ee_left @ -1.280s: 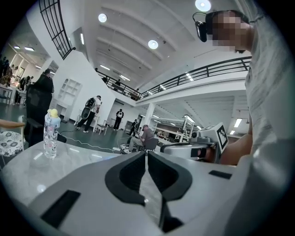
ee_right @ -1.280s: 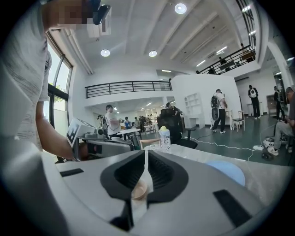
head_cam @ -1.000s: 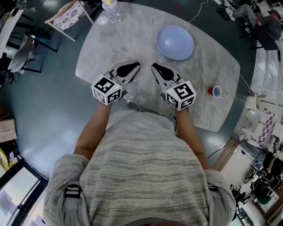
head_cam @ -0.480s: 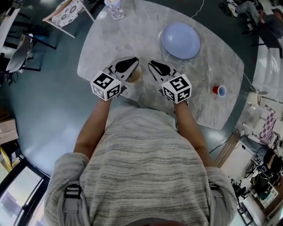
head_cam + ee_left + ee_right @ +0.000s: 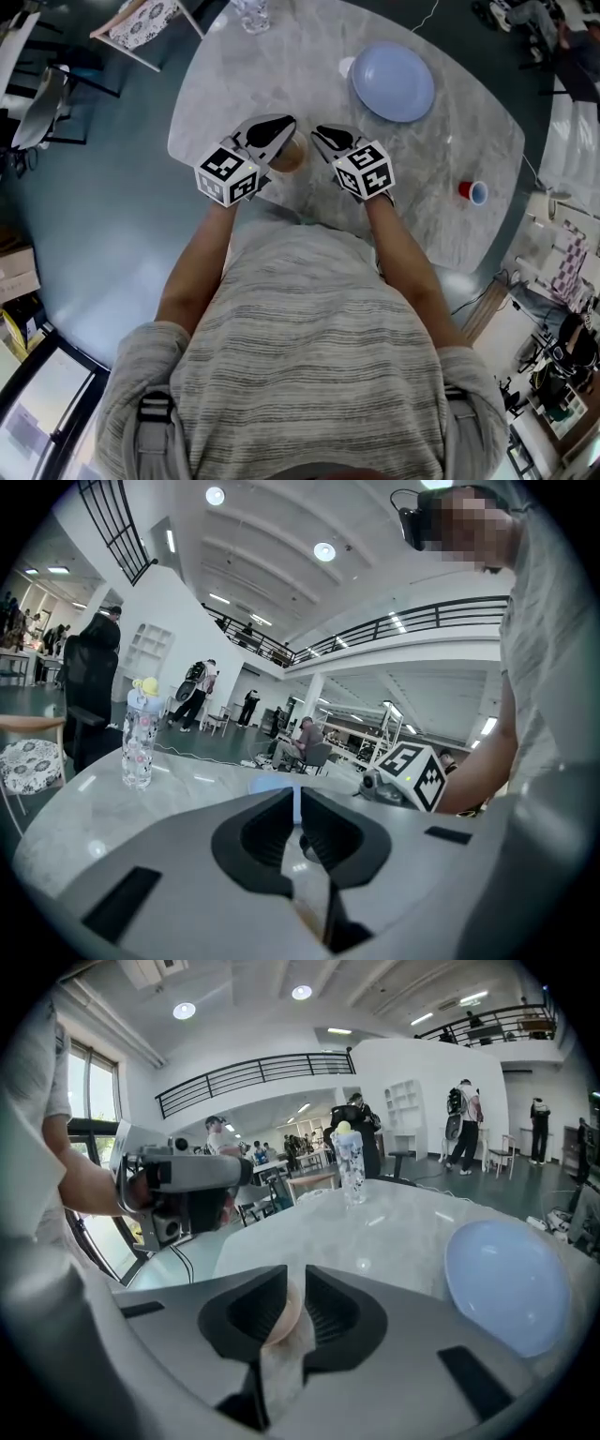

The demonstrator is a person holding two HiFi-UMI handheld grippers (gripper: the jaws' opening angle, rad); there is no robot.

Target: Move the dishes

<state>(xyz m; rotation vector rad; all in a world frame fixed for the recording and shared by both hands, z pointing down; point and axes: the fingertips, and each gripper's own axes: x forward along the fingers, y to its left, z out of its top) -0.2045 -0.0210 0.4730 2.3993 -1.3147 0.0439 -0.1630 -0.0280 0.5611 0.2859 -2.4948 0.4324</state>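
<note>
Lying on the counter (image 5: 281, 66) between both tools, the small tan dish (image 5: 289, 157) sat just left of my right tool (image 5: 321, 137); its jaws had just been opening, dish ungripped in their gap; left tool (image 5: 283, 129) closed, empty.

Grey marble table (image 5: 272, 84), patterned water bottle (image 5: 138, 735), floral-cushioned stool (image 5: 141, 23) nearby

No text, numbers or brand names can be read anywhere. Left cube (image 5: 228, 173) and right cube (image 5: 364, 170), centre frame, carry only black-and-white coded squares. Bottle (image 5: 138, 733) print too small.
</note>
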